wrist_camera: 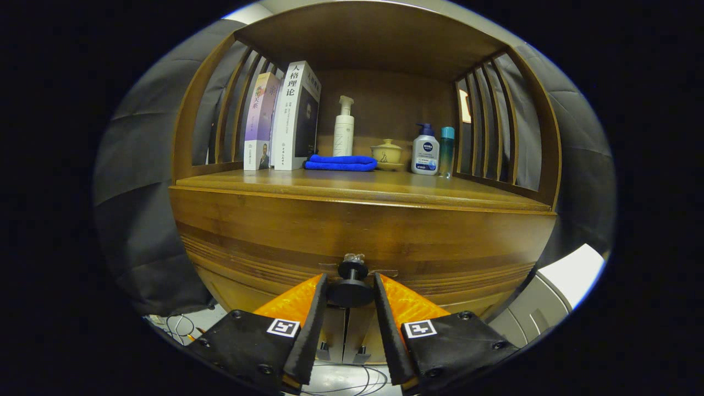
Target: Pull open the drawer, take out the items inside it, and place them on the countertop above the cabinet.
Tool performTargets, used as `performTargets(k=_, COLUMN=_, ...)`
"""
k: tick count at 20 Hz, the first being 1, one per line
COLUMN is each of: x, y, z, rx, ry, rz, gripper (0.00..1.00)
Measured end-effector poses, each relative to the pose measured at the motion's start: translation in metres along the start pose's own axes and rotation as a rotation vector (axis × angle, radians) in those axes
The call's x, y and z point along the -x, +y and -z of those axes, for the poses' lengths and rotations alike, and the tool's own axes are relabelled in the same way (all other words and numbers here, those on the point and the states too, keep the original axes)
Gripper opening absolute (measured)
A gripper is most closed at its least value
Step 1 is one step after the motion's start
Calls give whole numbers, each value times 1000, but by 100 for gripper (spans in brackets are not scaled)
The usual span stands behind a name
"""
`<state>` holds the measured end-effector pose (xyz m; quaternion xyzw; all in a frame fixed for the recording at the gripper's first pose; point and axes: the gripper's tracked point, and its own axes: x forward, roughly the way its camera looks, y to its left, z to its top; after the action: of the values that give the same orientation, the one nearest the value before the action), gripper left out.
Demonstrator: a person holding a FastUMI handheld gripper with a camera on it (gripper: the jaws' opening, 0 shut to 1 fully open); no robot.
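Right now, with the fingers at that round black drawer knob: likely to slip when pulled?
Possibly. The round black drawer knob looks smooth and glossy, so the gripper may slide off unless its fingers hook behind the flared disc. It looks rigid on a narrow stem. The wide wooden drawer front probably pulls heavy.

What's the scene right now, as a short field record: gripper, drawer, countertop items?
gripper: gripper with its fingers on either side of the black drawer knob, close to it; firm pressing cannot be told
drawer: drawer front looks shut, contents hidden
countertop: two upright books, white pump bottle, folded blue cloth, lidded ceramic cup, blue-capped pump bottle, slim teal bottle
task stage: drawer not yet pulled open
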<state>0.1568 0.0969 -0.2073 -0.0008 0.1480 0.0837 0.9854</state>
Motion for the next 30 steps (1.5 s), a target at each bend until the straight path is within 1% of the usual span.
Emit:
performTargets(k=1, x=-4, y=-1, z=2, rx=4, ry=3, rz=2, gripper=51)
performTargets(k=2, x=3, y=-1, z=1, rx=7, ry=2, rz=6, gripper=48)
performTargets(k=4, x=-3, y=0, z=4, rx=-1, ry=12, rz=15, gripper=40)
performTargets(k=8, x=4, y=0, z=5, rx=-20, ry=14, rz=6, gripper=40)
performTargets(k=12, x=25, y=1, z=12, rx=-7, ry=3, rz=15, gripper=40)
performTargets(k=18, x=55, y=2, z=21, rx=5, ry=-8, rz=5, gripper=40)
performTargets(k=30, x=102, y=5, z=37, rx=-18, ry=2, rz=4, gripper=40)
